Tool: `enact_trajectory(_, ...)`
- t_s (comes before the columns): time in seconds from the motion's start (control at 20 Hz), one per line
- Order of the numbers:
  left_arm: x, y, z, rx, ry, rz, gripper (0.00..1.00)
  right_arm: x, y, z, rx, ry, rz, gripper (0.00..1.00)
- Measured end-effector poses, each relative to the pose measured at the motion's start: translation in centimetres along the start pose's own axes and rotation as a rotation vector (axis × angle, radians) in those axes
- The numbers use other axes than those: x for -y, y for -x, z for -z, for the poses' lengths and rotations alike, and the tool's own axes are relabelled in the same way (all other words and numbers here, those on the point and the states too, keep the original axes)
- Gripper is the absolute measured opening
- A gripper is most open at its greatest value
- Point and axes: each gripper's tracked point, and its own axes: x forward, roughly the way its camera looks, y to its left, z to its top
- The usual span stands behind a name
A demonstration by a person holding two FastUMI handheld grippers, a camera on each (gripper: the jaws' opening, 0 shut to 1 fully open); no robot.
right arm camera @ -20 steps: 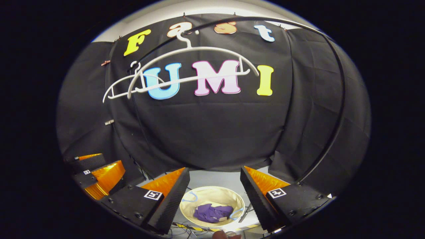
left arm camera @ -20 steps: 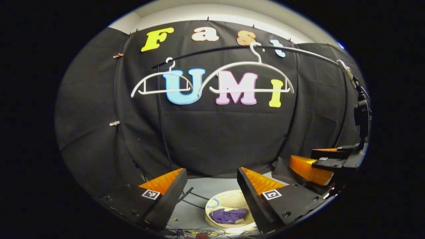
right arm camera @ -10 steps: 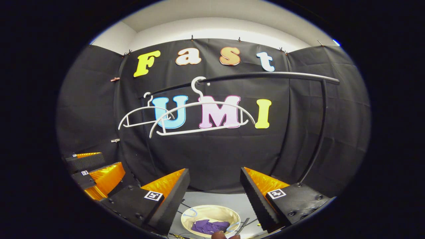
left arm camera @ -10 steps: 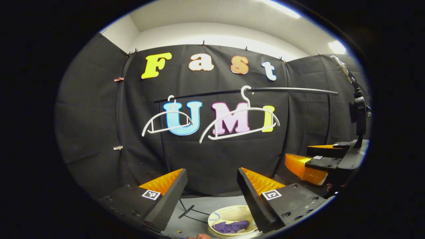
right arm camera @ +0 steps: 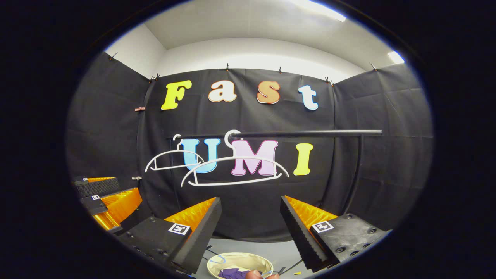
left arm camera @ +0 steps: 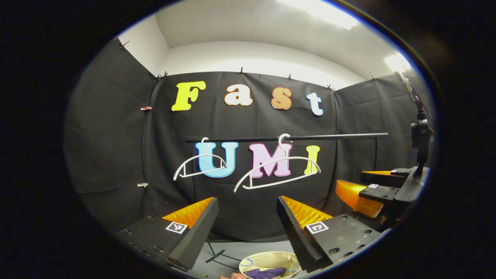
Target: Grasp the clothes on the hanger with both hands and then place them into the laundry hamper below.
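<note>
Both claws, left (left arm camera: 246, 228) and right (right arm camera: 248, 230), were spread wide and empty. Purple clothes (right arm camera: 232, 273) lay in the hamper (right arm camera: 217, 260); the hangers (right arm camera: 235, 170) were bare. Soft, light cloth, I judged, best pinched at a bunched fold.

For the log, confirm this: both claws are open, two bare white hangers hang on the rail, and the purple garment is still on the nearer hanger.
One thing is wrong: the purple garment lies in the hamper on the floor, not on a hanger, as the right gripper view shows. The rest holds: left claw and right claw are open, and both hangers hang bare on the rail.
</note>
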Motion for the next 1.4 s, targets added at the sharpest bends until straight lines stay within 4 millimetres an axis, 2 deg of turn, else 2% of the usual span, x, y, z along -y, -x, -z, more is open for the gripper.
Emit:
enact_trajectory(0.15,0.3,0.7,-0.8,0.019,0.007,-0.010,0.92,-0.2,0.8,-0.7,0.023,0.010,-0.011,1.00)
enact_trajectory(0.2,0.2,1.0,-0.8,0.021,0.010,-0.014,0.92,-0.4,1.0,-0.7,0.025,0.011,-0.015,1.00)
enact_trajectory(0.25,0.1,1.1,-1.0,0.019,0.007,-0.018,0.92,-0.5,1.2,-0.9,0.028,0.006,-0.015,0.93)
enact_trajectory(0.3,0.2,1.4,-1.1,0.022,0.001,-0.021,0.92,-0.6,1.5,-1.2,0.039,-0.005,-0.020,0.98)
enact_trajectory(0.4,0.6,2.1,-1.3,0.030,-0.009,-0.020,0.95,-1.1,1.6,-1.6,0.058,-0.014,-0.032,0.93)
enact_trajectory(0.45,0.7,2.4,-1.0,0.031,-0.013,-0.021,0.95,-0.8,1.5,-1.7,0.069,-0.009,-0.030,0.97)
enact_trajectory(0.5,0.8,2.6,-1.0,0.029,-0.015,-0.021,0.92,-0.8,1.5,-2.1,0.082,-0.002,-0.032,0.93)
enact_trajectory(0.55,1.1,2.8,-0.9,0.027,-0.021,-0.016,0.95,-0.9,1.5,-2.3,0.092,0.002,-0.037,0.94)
enact_trajectory(0.6,1.4,3.0,-0.8,0.023,-0.027,-0.013,0.92,-1.0,1.4,-2.4,0.095,0.004,-0.043,0.97)
enact_trajectory(0.7,1.4,3.3,-0.9,0.029,-0.023,-0.017,0.95,-1.4,0.7,-2.0,0.084,0.001,-0.053,0.94)
enact_trajectory(0.8,1.3,3.3,-1.0,0.034,-0.013,-0.027,0.92,-2.2,-0.2,-1.6,0.072,0.003,-0.066,0.97)
enact_trajectory(0.85,1.2,3.3,-1.1,0.035,-0.014,-0.033,0.95,-2.5,-0.4,-1.4,0.066,0.005,-0.073,0.97)
enact_trajectory(0.9,1.1,3.2,-1.0,0.031,-0.015,-0.036,0.92,-2.6,-0.3,-1.2,0.061,0.005,-0.077,0.97)
enact_trajectory(1.0,1.0,3.2,-0.9,0.027,-0.014,-0.042,0.95,-2.6,-0.4,-1.2,0.062,0.009,-0.080,0.94)
enact_trajectory(1.05,0.9,3.1,-0.9,0.028,-0.014,-0.044,0.95,-2.5,-0.4,-1.2,0.065,0.011,-0.078,0.97)
enact_trajectory(1.1,0.9,3.1,-0.9,0.027,-0.013,-0.044,0.92,-2.5,-0.4,-1.1,0.066,0.013,-0.075,0.97)
enact_trajectory(1.15,0.7,3.0,-0.9,0.028,-0.013,-0.048,0.95,-2.5,-0.4,-1.1,0.066,0.014,-0.075,0.97)
enact_trajectory(1.3,0.8,3.1,-1.2,0.036,-0.017,-0.046,0.92,-2.6,-0.3,-1.1,0.067,0.010,-0.075,0.97)
enact_trajectory(1.4,0.8,3.3,-1.4,0.040,-0.025,-0.044,0.95,-2.8,-0.1,-1.0,0.064,0.005,-0.080,0.97)
